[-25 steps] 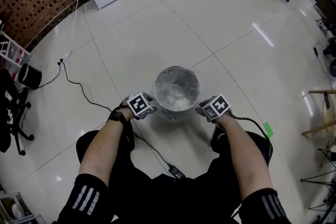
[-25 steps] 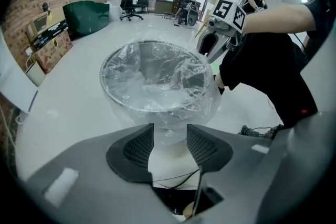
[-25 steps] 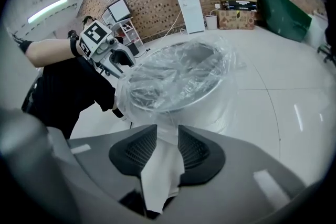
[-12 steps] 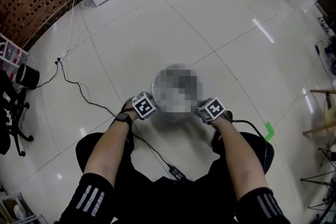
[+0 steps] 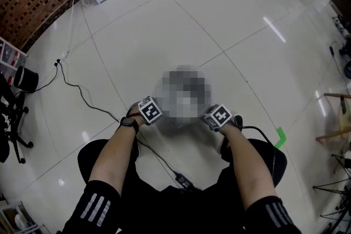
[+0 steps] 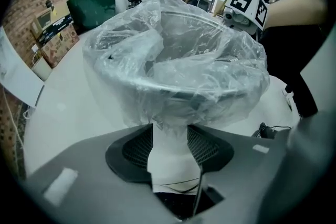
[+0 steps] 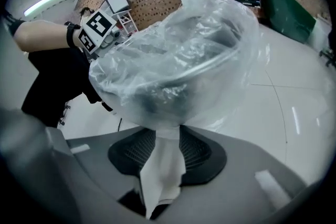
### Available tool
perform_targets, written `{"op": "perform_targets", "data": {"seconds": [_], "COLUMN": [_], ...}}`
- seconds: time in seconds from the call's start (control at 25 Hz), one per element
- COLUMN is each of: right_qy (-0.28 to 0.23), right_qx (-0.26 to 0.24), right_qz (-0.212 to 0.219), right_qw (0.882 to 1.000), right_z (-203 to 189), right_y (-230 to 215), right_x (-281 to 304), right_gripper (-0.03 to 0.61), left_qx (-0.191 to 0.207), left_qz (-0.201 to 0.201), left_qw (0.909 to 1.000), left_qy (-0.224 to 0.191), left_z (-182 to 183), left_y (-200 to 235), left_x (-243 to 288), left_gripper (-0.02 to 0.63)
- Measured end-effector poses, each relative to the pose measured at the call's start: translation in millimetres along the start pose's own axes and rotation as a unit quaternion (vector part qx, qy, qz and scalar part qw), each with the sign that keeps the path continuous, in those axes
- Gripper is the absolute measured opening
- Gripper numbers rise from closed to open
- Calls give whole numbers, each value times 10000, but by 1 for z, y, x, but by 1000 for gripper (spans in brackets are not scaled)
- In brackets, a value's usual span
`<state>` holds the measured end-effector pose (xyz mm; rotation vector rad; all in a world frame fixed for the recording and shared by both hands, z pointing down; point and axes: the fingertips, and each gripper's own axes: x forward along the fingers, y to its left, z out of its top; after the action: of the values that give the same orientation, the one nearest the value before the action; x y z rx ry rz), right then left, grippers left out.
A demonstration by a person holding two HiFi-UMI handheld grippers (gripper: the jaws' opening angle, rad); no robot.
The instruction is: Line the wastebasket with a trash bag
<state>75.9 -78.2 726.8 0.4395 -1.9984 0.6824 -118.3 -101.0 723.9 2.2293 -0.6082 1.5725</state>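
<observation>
**Head view.** The wastebasket (image 5: 183,97) stood on the open tiled floor (image 5: 164,35), well away from the brick wall and just ahead of the person's knees. A patch laid over the picture hid its mouth. The left gripper (image 5: 150,111) and the right gripper (image 5: 218,117) flanked it, one at each side of the rim. Compared with a second before, both had sunk towards the floor and sat lower against the basket's sides. This probably meant the bag's collar was being drawn down over the rim, a late step in the lining. A cable (image 5: 88,101) trailed across the floor on the left.

**Left gripper view.** This view showed what the head view concealed. The clear trash bag (image 6: 173,60) sagged inside the basket and folded out over its rim, with the hem hanging as a skirt. The left fingers (image 6: 134,149) were clenched on a flat strip of that hem. The right gripper's marker cube showed beyond the far rim.

**Right gripper view.** The same basket appeared from the opposite side. The right fingers (image 7: 197,152) grasped the film just below the rim. Only here did the film appear gathered into a bunch, where the left gripper view showed it flat.
</observation>
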Motion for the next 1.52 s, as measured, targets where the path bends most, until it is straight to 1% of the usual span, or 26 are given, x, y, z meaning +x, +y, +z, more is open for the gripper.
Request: {"op": "perform_targets", "data": {"seconds": [0.12, 0.32, 0.52, 0.6, 0.64, 0.72, 0.8, 0.92, 1.0, 1.08, 1.24, 1.36, 1.44, 1.52], "right_qy": [70, 132, -143, -195, -207, -240, -362, -558, -674, -745, -756, -946, -1119, -1181], "right_qx": [-199, -516, -637, -763, -839, -998, -1141, -1300, -1401, -1441, -1290, -1018, -845, -778], "right_qz": [-20, -56, -104, -100, -91, -120, -187, -375, -549, -699, -860, -702, -499, -396], "right_qw": [9998, 9986, 9978, 9968, 9962, 9947, 9926, 9892, 9863, 9843, 9850, 9878, 9889, 9892], "right_z": [-1, -3, 14, 23, 26, 36, 50, 68, 79, 88, 94, 101, 105, 106], "right_y": [6, 15, 18, 23, 25, 26, 25, 15, 7, -2, -23, -41, -47, -51], "right_x": [-10, -36, -67, -80, -85, -96, -109, -130, -145, -156, -164, -163, -161, -156], "right_gripper": [152, 152, 150, 150, 150, 150, 150, 143, 122, 109, 100, 101, 103, 104], "left_qx": [101, 116, 47, -14, -39, -71, -40, 157, 318, 540, 931, 1178, 1314, 1410], "left_qz": [-7, 110, 277, 336, 282, 130, 180, 286, 233, 121, -273, -487, -491, -378], "left_qw": [9999, 9997, 9993, 9993, 9996, 9995, 9982, 9942, 9908, 9879, 9839, 9814, 9819, 9849], "left_qy": [54, 178, 242, 167, 39, -292, -564, -1029, -1296, -1447, -1499, -1437, -1270, -931], "left_z": [-1, -14, -23, -23, -19, -4, 15, 53, 79, 102, 137, 159, 168, 167], "left_y": [-2, 4, 21, 27, 26, 23, 24, 23, 16, 5, -25, -38, -38, -29], "left_x": [-7, -31, -68, -83, -89, -103, -118, -138, -143, -142, -127, -106, -87, -65], "left_gripper": [200, 199, 199, 199, 199, 199, 199, 199, 199, 199, 199, 199, 199, 200]}}
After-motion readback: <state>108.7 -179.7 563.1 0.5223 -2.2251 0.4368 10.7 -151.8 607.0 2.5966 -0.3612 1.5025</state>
